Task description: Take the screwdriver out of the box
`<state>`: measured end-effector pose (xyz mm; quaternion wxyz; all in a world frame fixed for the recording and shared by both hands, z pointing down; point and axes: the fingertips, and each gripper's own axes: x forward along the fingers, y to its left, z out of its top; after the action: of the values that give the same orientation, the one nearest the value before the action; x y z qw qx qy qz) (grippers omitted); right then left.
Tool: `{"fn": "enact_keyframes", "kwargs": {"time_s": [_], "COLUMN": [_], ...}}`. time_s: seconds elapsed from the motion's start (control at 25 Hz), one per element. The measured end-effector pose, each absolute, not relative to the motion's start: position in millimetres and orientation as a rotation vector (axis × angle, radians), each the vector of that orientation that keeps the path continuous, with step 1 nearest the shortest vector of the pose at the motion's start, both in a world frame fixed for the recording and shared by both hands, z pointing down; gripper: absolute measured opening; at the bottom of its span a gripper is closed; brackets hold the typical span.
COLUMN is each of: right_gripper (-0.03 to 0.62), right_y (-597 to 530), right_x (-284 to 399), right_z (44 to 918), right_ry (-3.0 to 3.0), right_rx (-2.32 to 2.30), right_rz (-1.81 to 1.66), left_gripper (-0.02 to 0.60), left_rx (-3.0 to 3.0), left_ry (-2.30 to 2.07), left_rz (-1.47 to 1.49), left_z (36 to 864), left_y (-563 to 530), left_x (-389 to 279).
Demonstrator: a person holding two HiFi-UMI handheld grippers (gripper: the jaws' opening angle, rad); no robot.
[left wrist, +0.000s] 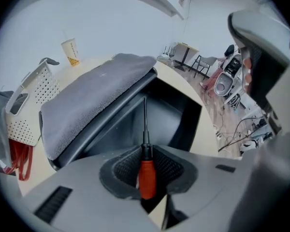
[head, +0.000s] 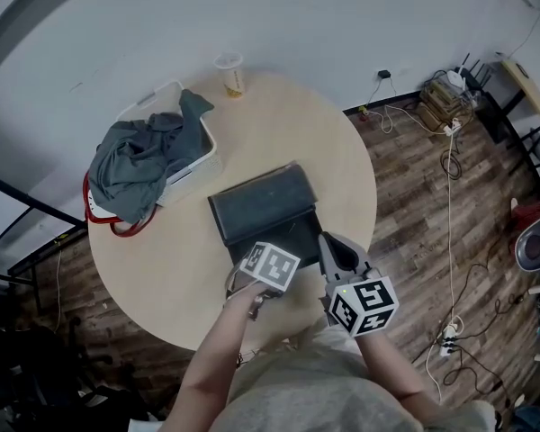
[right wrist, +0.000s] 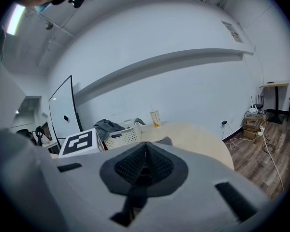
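A screwdriver [left wrist: 147, 177] with a red handle and a thin dark shaft is pinched between the pads of my left gripper [left wrist: 146, 166]. Its shaft points down over the open black box [left wrist: 171, 117], whose grey-lined lid [left wrist: 96, 98] leans back to the left. In the head view the left gripper [head: 268, 270] hangs over the near edge of the box [head: 261, 203], and its marker cube hides the jaws and the tool. My right gripper [head: 331, 248] rests just right of the box; its pads [right wrist: 135, 164] meet with nothing between them.
The box lies on a round wooden table [head: 342, 160]. A white basket [head: 198, 165] holding grey clothes [head: 144, 156] stands at the far left, with red handles [head: 108, 219] beside it. A paper cup [head: 229, 75] stands at the far edge. Cables run over the floor [head: 450, 196] to the right.
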<state>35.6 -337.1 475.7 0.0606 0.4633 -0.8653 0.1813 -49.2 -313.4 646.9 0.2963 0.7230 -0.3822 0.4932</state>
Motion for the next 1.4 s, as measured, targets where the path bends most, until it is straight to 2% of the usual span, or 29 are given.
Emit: {"fn": "enact_keyframes", "kwargs": {"time_s": [0.76,1.4], "right_gripper": [0.000,0.000], "right_y": [-255,-183], "right_x": [22,7], "right_z": [459,446], "right_ry": [-2.631,-2.655], "right_rx": [1.415,1.409], "right_rz": [0.491,0.428], "left_gripper": [0.067,0.067], "left_rx": [2.039,2.124], "left_ry": [-1.177,-1.403], "left_rz": [0.819,0.352], "left_z": [550,478], "left_y": [-257,-186], "left_x": [-58,-97]}}
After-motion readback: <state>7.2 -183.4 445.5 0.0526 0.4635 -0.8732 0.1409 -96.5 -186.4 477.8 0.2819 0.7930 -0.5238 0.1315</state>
